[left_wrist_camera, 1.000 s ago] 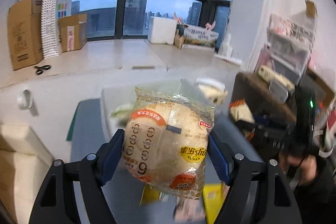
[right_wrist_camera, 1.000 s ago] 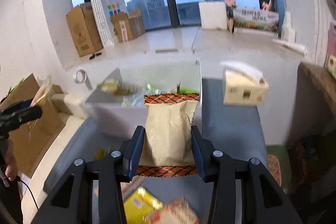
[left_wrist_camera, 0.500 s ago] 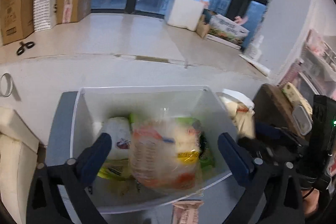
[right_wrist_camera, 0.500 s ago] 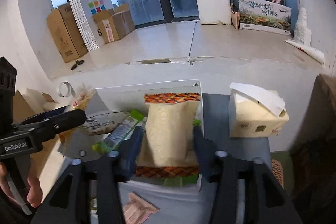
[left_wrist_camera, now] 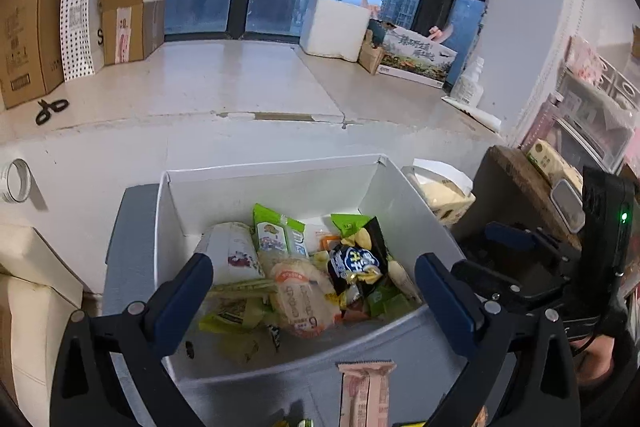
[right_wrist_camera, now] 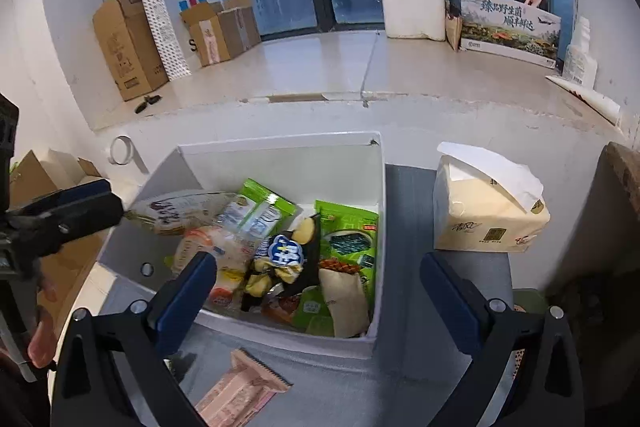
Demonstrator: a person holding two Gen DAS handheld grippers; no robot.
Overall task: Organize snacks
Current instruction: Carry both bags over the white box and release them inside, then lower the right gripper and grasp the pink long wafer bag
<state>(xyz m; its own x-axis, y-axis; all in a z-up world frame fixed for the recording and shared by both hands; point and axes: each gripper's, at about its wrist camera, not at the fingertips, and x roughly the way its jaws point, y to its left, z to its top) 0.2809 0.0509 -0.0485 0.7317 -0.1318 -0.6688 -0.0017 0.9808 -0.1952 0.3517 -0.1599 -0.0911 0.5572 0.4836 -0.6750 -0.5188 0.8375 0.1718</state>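
A white bin (left_wrist_camera: 276,173) (right_wrist_camera: 382,227) on the grey table holds several snack packets. The round rice-cake pack (left_wrist_camera: 302,301) (right_wrist_camera: 208,247) lies in it near the front. The beige packet with orange ends (right_wrist_camera: 346,297) lies in the bin's right front corner. My left gripper (left_wrist_camera: 314,295) is open and empty above the bin's front. My right gripper (right_wrist_camera: 318,289) is open and empty above the bin; it also shows in the left wrist view (left_wrist_camera: 520,259). A pink wafer bar (left_wrist_camera: 364,391) (right_wrist_camera: 240,393) lies on the table before the bin.
A tissue pack (right_wrist_camera: 488,215) (left_wrist_camera: 440,191) stands right of the bin. A tape roll (left_wrist_camera: 16,181) (right_wrist_camera: 122,151) and scissors (left_wrist_camera: 50,109) lie on the window ledge, with cardboard boxes (right_wrist_camera: 128,43) and a paper bag (right_wrist_camera: 180,15) behind. A wooden stand (left_wrist_camera: 524,187) is at right.
Both grippers opened and let go: the rice-cake pack and the beige packet dropped into the bin. Both grippers moved forward over the bin.
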